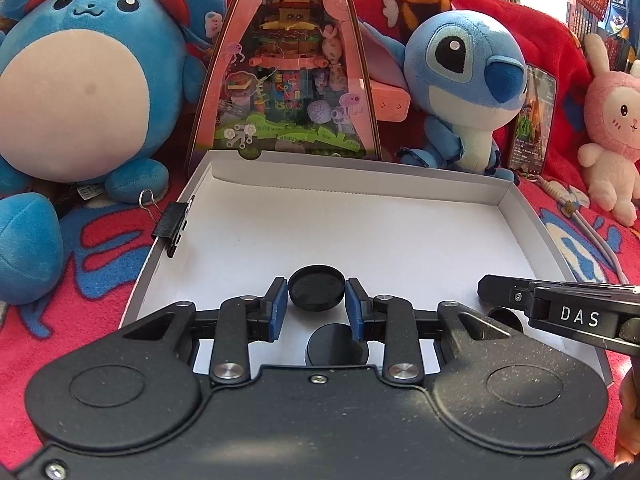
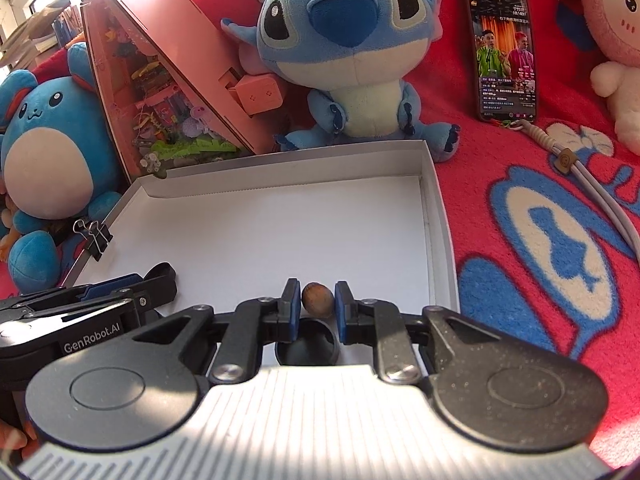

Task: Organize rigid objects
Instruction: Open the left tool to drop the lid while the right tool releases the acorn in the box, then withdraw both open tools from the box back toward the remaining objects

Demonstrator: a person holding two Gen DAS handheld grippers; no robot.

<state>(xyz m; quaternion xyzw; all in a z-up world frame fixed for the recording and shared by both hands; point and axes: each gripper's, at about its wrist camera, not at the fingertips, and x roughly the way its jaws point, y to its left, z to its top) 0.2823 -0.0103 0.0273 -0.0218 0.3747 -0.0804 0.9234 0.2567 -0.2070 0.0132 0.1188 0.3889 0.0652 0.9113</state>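
Note:
In the left wrist view my left gripper is shut on a round black lid, held just above the white floor of the shallow cardboard box. A black cylinder stands below it. My right gripper comes in from the right. In the right wrist view my right gripper holds a small brown nut between its blue pads, over an open black canister. My left gripper shows at the left.
A black binder clip is clipped on the box's left wall. Behind the box stand a round blue plush, a pink triangular toy box and a Stitch plush. A lit phone, a cable and a pink bunny plush are on the red blanket at right.

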